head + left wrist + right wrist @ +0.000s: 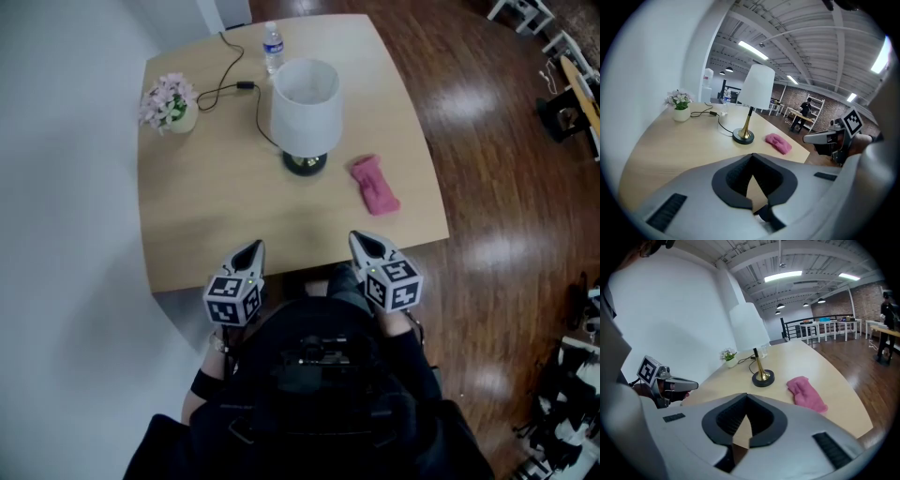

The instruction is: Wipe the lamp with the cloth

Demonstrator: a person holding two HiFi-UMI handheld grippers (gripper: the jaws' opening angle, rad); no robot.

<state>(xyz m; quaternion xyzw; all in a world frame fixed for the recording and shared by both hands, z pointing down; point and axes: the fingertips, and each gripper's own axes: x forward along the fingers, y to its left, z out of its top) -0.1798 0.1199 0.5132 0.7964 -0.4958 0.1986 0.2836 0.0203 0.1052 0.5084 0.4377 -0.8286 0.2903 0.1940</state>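
- Head view: closest in, the left gripper (pixel 250 247) and the right gripper (pixel 365 242) hover side by side over the near edge of the wooden table (pixel 216 211). Both sets of tongs are closed and hold nothing.
- Farther back, the white-shaded lamp (pixel 306 108) stands upright mid-table. The pink cloth (pixel 375 185) lies crumpled just right of its base, apart from it. A flower pot (pixel 169 105) and a water bottle (pixel 273 47) sit towards the far edge.
- Left gripper view: the jaws are pressed together on nothing. The lamp (pixel 757 89) and cloth (pixel 778 143) lie ahead, well clear.
- Right gripper view: the jaws meet, empty. The cloth (pixel 806 393) lies ahead to the right, beside the lamp (pixel 749 329).
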